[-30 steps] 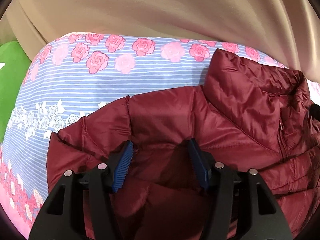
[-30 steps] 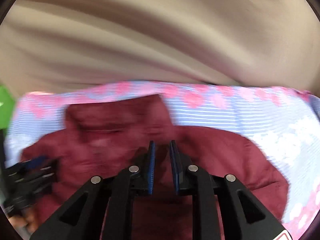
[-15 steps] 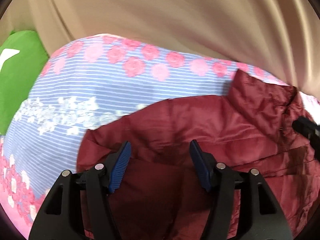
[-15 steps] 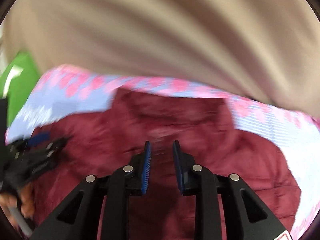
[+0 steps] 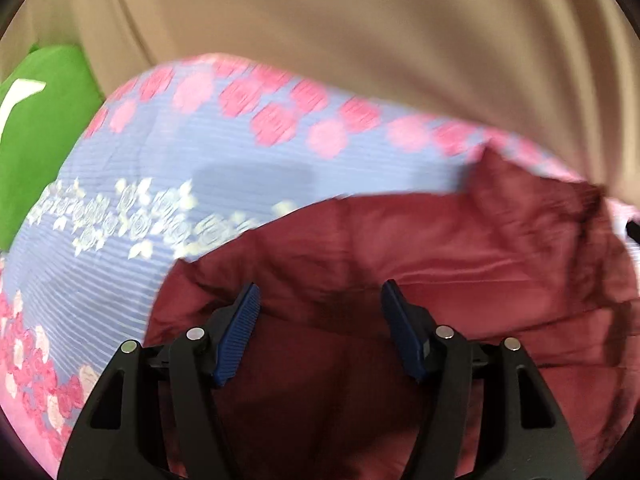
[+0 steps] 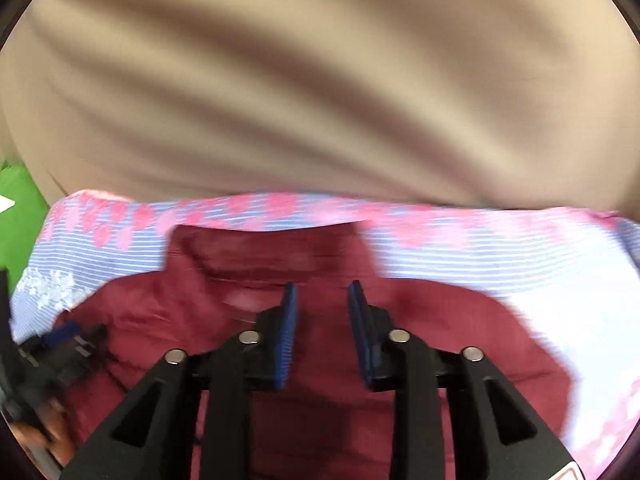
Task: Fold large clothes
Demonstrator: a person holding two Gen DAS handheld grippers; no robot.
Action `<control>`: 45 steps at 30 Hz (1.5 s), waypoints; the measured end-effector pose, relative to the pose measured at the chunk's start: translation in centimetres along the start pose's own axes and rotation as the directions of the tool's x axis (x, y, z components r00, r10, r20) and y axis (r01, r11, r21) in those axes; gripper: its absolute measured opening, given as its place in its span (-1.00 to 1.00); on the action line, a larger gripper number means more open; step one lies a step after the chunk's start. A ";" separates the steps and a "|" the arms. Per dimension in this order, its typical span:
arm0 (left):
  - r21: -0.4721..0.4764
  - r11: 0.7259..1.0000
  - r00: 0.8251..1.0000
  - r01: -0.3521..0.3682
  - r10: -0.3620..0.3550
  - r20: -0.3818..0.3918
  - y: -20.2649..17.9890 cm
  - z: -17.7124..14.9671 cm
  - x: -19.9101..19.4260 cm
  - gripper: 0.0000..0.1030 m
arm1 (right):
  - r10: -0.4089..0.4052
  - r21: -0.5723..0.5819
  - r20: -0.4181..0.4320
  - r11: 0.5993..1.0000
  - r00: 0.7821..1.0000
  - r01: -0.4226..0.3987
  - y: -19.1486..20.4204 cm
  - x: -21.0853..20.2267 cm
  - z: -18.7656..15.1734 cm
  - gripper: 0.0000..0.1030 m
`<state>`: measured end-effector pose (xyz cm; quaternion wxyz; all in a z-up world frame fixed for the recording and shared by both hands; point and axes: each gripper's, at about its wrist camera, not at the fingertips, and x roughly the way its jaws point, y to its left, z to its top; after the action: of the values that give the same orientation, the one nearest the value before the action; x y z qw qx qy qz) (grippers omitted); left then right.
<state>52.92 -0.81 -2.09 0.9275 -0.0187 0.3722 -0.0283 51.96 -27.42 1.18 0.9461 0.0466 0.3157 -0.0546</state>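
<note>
A dark red puffer jacket [image 5: 420, 248] lies spread on a bed with a blue-striped, pink-rose sheet [image 5: 208, 168]. My left gripper [image 5: 320, 300] hangs open over the jacket's left part, nothing between its blue pads. In the right wrist view the same jacket [image 6: 256, 272] shows its collar toward the far edge. My right gripper [image 6: 322, 300] hovers just in front of the collar; its jaws are opening and hold nothing. The left gripper [image 6: 68, 336] appears blurred at the left edge of that view.
A beige curtain [image 5: 360, 40] hangs behind the bed. A green cushion [image 5: 36, 128] lies at the bed's far left. Bare sheet [image 6: 560, 280] lies right of the jacket. A hand shows at the lower left of the right wrist view.
The right gripper's jaws have spread wider and its view has swung back onto the collar. The left view has shifted left, showing more green cushion and sheet.
</note>
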 end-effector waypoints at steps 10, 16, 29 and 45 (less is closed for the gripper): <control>0.167 0.981 0.992 0.099 -0.085 -0.088 -12.9 0.8 3.8 0.33 | -0.052 0.074 -0.167 0.995 0.985 0.065 -9.9 3.9 -4.6 -0.74; 0.168 0.984 0.996 0.064 -0.053 -0.069 -12.7 0.2 5.8 0.56 | -0.237 0.062 -0.165 0.966 0.957 0.250 -10.3 5.2 -5.4 -0.75; 0.166 0.986 0.997 0.015 -0.026 0.068 -10.2 -0.9 -2.1 0.41 | -0.245 0.052 -0.081 0.967 0.966 0.249 -9.6 -2.1 -7.3 -0.62; 0.126 0.991 0.993 0.052 -0.038 -0.110 7.1 -19.2 -19.7 0.69 | -0.139 -0.020 -0.201 0.990 0.970 0.138 -15.4 -26.2 -27.4 0.17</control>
<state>25.77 7.35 -2.77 0.9045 0.0344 0.4185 -0.0744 12.81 -37.38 -5.67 0.9031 0.0270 0.4130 -0.1145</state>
